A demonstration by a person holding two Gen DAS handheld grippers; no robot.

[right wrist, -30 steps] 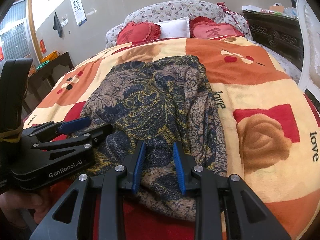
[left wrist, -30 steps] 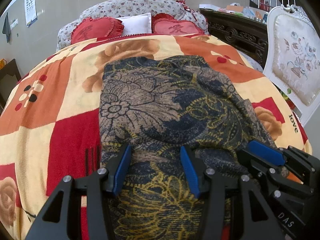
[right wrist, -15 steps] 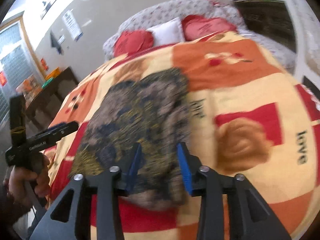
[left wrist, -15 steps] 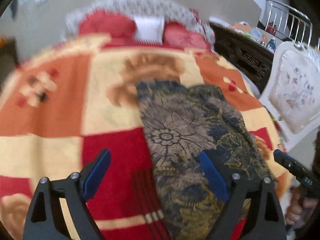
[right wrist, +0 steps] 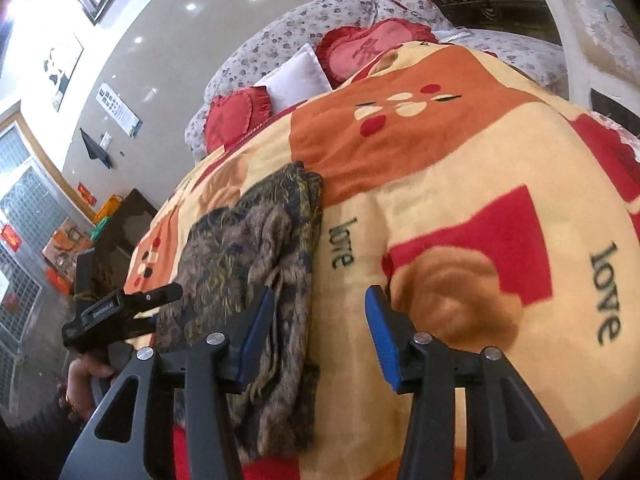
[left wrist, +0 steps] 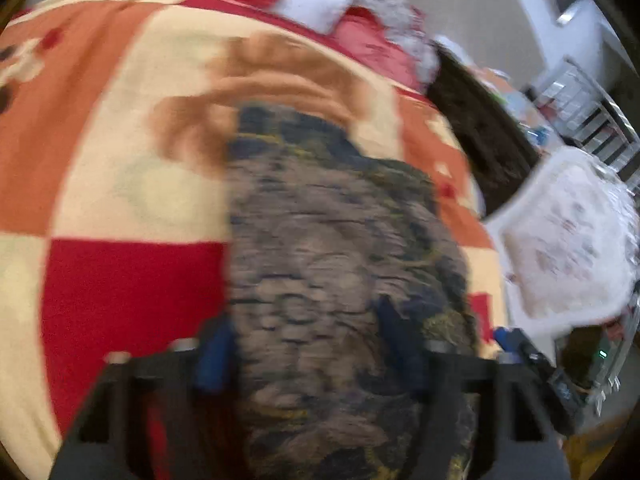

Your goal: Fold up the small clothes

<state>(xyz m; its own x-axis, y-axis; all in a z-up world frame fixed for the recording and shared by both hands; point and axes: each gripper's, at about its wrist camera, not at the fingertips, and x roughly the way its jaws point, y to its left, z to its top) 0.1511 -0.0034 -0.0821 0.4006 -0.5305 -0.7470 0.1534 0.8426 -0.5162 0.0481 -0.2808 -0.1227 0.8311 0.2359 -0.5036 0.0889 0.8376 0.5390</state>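
Observation:
A dark blue, tan and yellow patterned garment [left wrist: 332,248] lies folded in a long strip on the bed's blanket [left wrist: 120,184]; it also shows in the right wrist view [right wrist: 248,256]. My left gripper [left wrist: 308,348] is open and empty, its jaws astride the garment's near end; this view is blurred. My right gripper [right wrist: 318,328] is open and empty, above the blanket [right wrist: 460,184] just right of the garment's near edge. The left gripper [right wrist: 120,312] shows at the left in the right wrist view.
Red heart cushions [right wrist: 236,114] and a white pillow [right wrist: 296,78] sit at the headboard. A white upholstered chair [left wrist: 568,240] and a dark carved cabinet [left wrist: 480,120] stand right of the bed. A dark side table [right wrist: 124,224] stands left.
Both grippers pulled back from the garment and swung. The right gripper's jaws opened wide and moved right of the cloth. The left gripper stayed open, now astride the garment's near end.

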